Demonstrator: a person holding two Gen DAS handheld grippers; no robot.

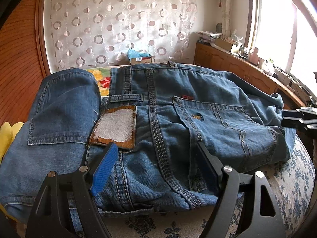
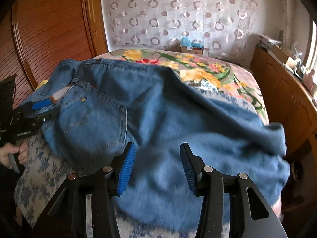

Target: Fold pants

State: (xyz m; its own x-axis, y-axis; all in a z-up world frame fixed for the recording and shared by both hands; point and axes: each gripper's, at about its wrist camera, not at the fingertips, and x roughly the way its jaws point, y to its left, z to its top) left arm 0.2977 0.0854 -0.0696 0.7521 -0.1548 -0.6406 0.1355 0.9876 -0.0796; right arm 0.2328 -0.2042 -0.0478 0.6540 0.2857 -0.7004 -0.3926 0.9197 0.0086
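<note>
Blue jeans [image 1: 178, 119] lie on the bed, seat side up, with a worn waistband patch [image 1: 115, 127] and a back pocket [image 1: 223, 123]. My left gripper [image 1: 156, 148] is open, its blue-padded fingers [image 1: 105, 168] resting over the waistband area with denim between them. In the right wrist view the jeans [image 2: 158, 123] spread across the bed, blurred. My right gripper [image 2: 158, 148] is open just above the leg fabric and holds nothing. The left gripper [image 2: 39, 107] shows at the far left there, and the right gripper's black tip [image 1: 301, 119] shows at the right edge of the left view.
The bed has a flowered cover [image 2: 198, 69] and a blue-patterned sheet [image 1: 293, 178]. A wooden wardrobe [image 2: 49, 29] stands on the left, a wooden cabinet [image 1: 237, 67] with clutter on the right under a window. A circle-patterned curtain [image 1: 118, 23] hangs behind. A yellow item [image 1: 6, 136] lies at the left.
</note>
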